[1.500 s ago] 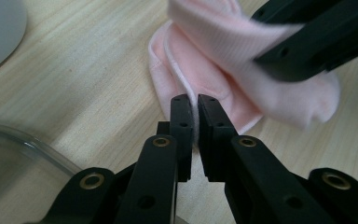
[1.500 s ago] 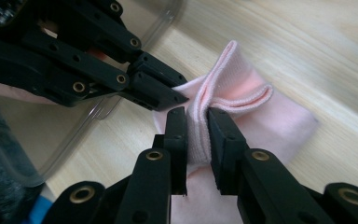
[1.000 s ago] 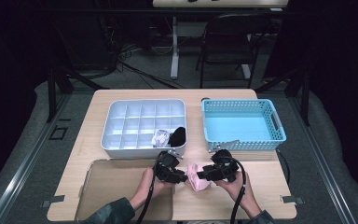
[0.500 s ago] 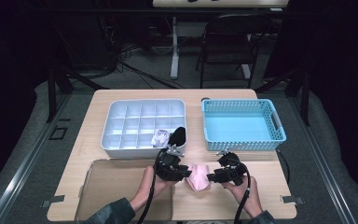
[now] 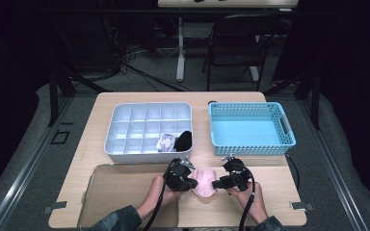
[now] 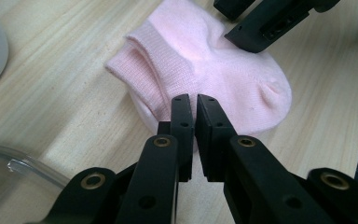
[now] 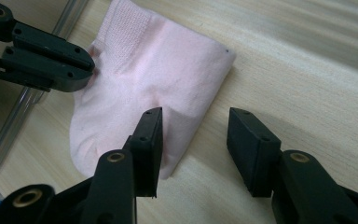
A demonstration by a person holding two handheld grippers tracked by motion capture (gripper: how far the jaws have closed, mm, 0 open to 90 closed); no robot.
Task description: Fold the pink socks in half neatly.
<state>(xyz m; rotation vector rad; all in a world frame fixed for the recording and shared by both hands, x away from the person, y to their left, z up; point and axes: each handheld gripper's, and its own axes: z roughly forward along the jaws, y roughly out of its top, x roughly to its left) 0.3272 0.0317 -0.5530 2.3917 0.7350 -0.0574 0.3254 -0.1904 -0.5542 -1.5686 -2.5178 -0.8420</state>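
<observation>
A pink sock [image 5: 204, 182] lies folded on the wooden table near its front edge, between my two grippers. My left gripper [image 5: 192, 183] comes in from the sock's left; its jaws have just been closing and now stand nearly together, pinching the sock's [image 6: 223, 70] near edge at the left gripper's [image 6: 195, 100] tips. In the right gripper view its tip [image 7: 91, 70] presses into the sock [image 7: 158, 84] beside the cuff. My right gripper [image 7: 196, 116] is open, one jaw over the sock's edge, the other over bare wood.
A white compartment tray [image 5: 125, 149] behind holds a white sock [image 5: 165, 143] and a black sock [image 5: 183, 140]. A blue basket [image 5: 250, 144] stands at its right. A clear shallow tray [image 5: 115, 192] lies at the front left. A chair stands beyond the table.
My left gripper's jaws have closed onto the sock's edge. My right gripper has sunk a little toward the table beside the sock, which now lies flatter.
</observation>
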